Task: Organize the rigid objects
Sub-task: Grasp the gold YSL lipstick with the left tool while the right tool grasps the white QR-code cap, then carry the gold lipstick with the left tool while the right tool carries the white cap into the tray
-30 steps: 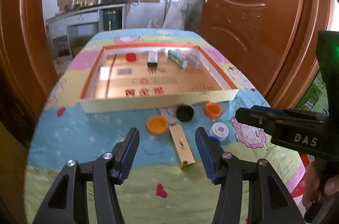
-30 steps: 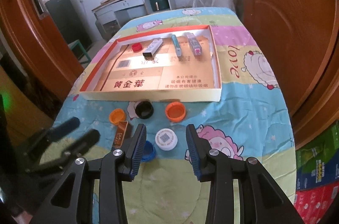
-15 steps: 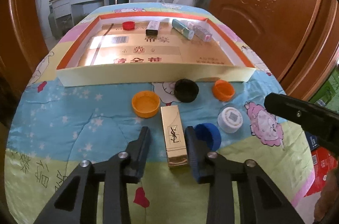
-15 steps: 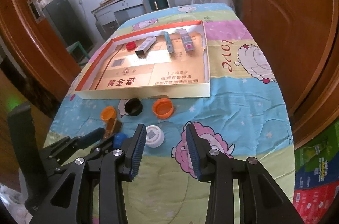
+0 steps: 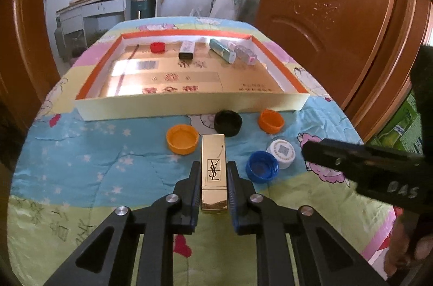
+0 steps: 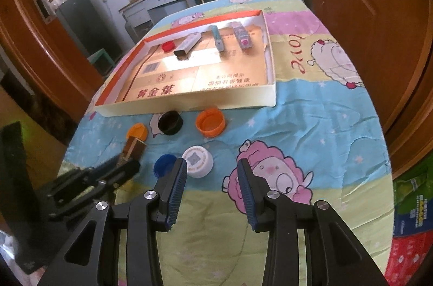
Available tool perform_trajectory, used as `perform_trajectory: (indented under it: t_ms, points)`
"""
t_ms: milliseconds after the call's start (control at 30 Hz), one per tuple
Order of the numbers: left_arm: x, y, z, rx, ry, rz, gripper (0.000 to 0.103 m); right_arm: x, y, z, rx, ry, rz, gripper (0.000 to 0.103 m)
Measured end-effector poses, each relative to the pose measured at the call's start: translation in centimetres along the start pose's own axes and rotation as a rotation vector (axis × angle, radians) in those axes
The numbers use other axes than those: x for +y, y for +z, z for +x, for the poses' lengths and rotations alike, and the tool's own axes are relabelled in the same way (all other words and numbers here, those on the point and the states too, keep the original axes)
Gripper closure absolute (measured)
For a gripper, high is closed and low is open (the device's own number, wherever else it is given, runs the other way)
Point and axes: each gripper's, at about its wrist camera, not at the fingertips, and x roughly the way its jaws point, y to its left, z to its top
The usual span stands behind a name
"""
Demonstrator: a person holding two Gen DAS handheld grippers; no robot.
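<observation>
left wrist view: left claw (image 5: 213, 179) has just closed, clenching a shiny gold rectangular lipstick case (image 5: 213, 169) bearing a monogram

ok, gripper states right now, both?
Left gripper: just closed on the gold lipstick case.
Right gripper: open, holding nothing.

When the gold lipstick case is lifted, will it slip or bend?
The gold lipstick case looks rigid, so it probably will not bend. Its glossy faces may be slippery, though the left tool clamps both long flat sides. Being square, it should not roll.
</observation>
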Motion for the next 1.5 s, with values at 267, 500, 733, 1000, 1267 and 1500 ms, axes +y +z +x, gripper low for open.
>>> perform_trajectory:
  t_ms: [267, 500, 733, 1000, 1267, 1500]
  points:
    - [1.4, 0.3, -1.3, -0.019, -0.008, -0.033, 0.085, 1.5, -1.1, 1.8, 0.024, -0.092, -0.106, 0.063]
    - [2.2, 0.4, -1.4, -0.016, -0.021, -0.057, 0.085, 3.1, -0.9, 3.0, -0.003, -0.112, -0.196, 0.063]
    - [3.1, 0.4, -1.4, -0.014, -0.014, -0.075, 0.085, 4.1, -0.7, 3.9, -0.006, -0.145, -0.24, 0.072]
    - [3.4, 0.5, -1.6, -0.018, -0.018, -0.079, 0.085, 3.6, -0.6, 1.9, -0.046, -0.118, -0.178, 0.072]
    - [4.0, 1.2, -2.6, -0.044, -0.021, -0.089, 0.085, 4.8, 0.3, -0.2, -0.091, -0.091, -0.179, 0.072]
    - [4.6, 2.3, -3.1, -0.065, -0.009, -0.095, 0.085, 6.3, 1.2, -0.2, -0.103, -0.07, -0.193, 0.072]
